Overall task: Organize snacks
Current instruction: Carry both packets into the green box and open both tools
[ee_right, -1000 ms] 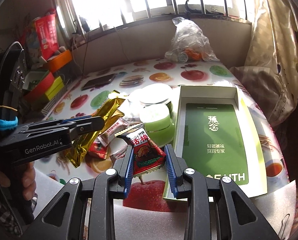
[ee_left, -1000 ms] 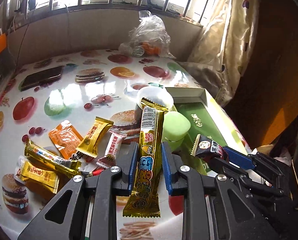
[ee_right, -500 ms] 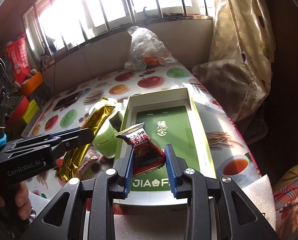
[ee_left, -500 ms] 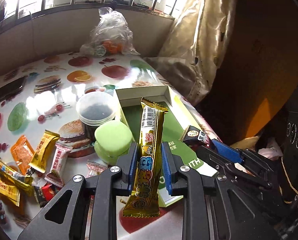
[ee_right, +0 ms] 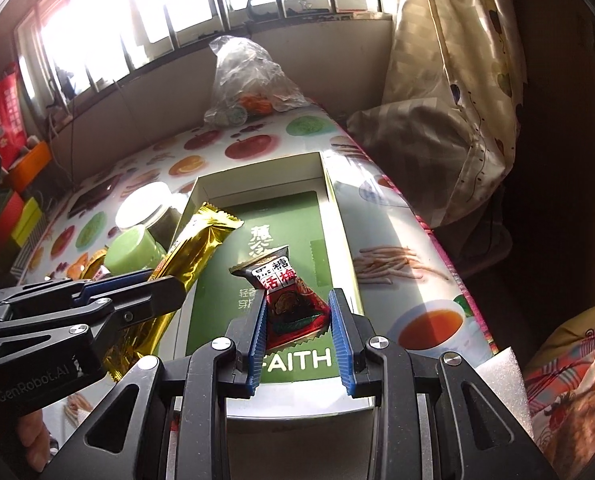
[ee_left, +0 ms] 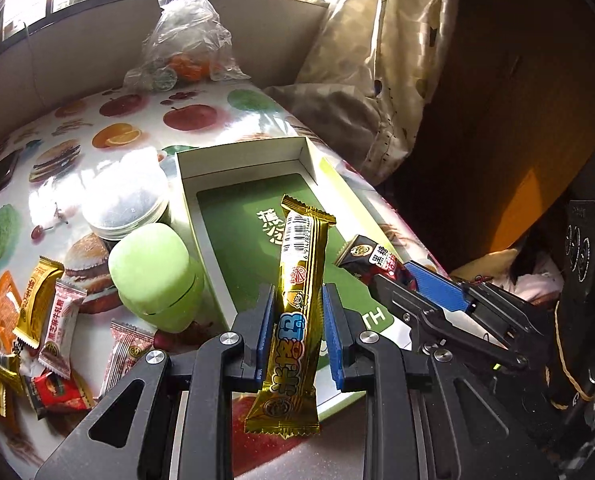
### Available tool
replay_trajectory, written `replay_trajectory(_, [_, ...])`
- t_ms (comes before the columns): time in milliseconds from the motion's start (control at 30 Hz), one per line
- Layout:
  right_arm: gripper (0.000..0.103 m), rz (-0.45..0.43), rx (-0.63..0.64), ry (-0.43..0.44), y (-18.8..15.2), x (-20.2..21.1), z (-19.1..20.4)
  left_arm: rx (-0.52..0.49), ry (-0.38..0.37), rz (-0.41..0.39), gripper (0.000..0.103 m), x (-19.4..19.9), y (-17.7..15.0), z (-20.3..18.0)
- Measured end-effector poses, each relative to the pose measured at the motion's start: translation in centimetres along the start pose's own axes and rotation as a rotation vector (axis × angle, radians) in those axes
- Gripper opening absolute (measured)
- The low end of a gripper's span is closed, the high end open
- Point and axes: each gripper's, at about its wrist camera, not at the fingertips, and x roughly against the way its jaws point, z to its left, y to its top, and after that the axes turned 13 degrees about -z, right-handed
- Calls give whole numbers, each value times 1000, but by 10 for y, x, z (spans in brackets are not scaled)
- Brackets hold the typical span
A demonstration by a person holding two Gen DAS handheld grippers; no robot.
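Observation:
My left gripper (ee_left: 295,300) is shut on a long gold snack bar (ee_left: 293,308) that stands upright between its blue pads, above the near end of an open white box (ee_left: 241,160) with a green floor. My right gripper (ee_right: 297,308) is shut on a small red and black plum candy packet (ee_right: 285,296) and hovers over the same box (ee_right: 257,176). Each view shows the other gripper: the right one (ee_left: 393,276) with its packet at the box's right side, the left one (ee_right: 165,280) with the gold bar (ee_right: 193,248) at the box's left wall.
A green lidded jar (ee_left: 149,268) and a clear-lidded tub (ee_left: 129,208) stand just left of the box. Several loose wrapped snacks (ee_left: 37,320) lie at the left of the fruit-print table (ee_left: 109,120). A plastic bag of fruit (ee_left: 185,48) sits by the far wall. A curtain (ee_left: 369,80) hangs past the table's right edge.
Both grippers have carried their snacks rightward from beside the jar and the snack pile to above the open box, sinking slightly. Their grips have not changed.

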Motion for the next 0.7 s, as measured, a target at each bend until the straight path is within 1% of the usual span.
replay_trajectory(267, [29, 26, 38, -18, -6, -13, 4, 2, 29, 31, 24, -13, -3, 3])
replay_trajectory(533, [29, 41, 55, -29, -11, -20, 3, 8, 31, 51, 24, -20, -6, 3])
replay_trajectory(700, [30, 45, 58, -27, -12, -22, 3, 4, 32, 50, 24, -21, -5, 2])
